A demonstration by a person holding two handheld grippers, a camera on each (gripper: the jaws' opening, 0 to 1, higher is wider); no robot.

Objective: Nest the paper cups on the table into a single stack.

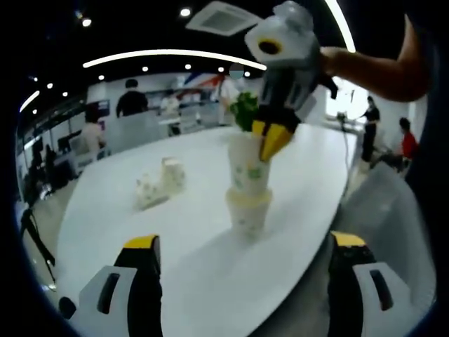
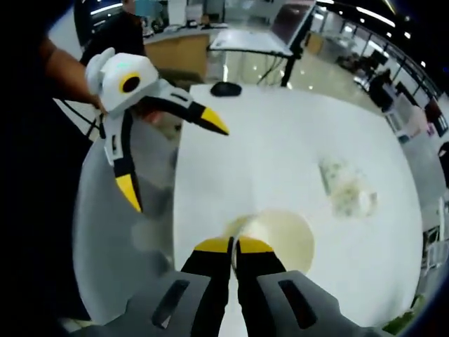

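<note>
Left gripper view: left gripper (image 1: 242,270) low at the bottom, yellow-tipped jaws spread wide with nothing between them. Ahead of that gap, standing on the white table (image 1: 112,203), a short stack of paper cups (image 1: 248,189): one cup upright at the base, a second seated in it and rising well above its rim. Right gripper (image 1: 270,137) reaching down from above onto the upper cup, jaws pinched narrow on its rim. Beyond and to the left of the left gripper's gap, two more cups (image 1: 160,182) lying on their sides, touching each other, well apart from the stack.

Right gripper view: right gripper (image 2: 233,246) looking straight down, yellow tips nearly together and clamped on the near rim of the cup (image 2: 277,235), its open mouth just past the tips. Up and to the right of those tips, lying cups (image 2: 347,186) on the table (image 2: 280,140), well apart from the held one. To the left of the right gripper, left gripper (image 2: 172,158) held in a hand, jaws splayed wide and empty, over the table's edge.
</note>
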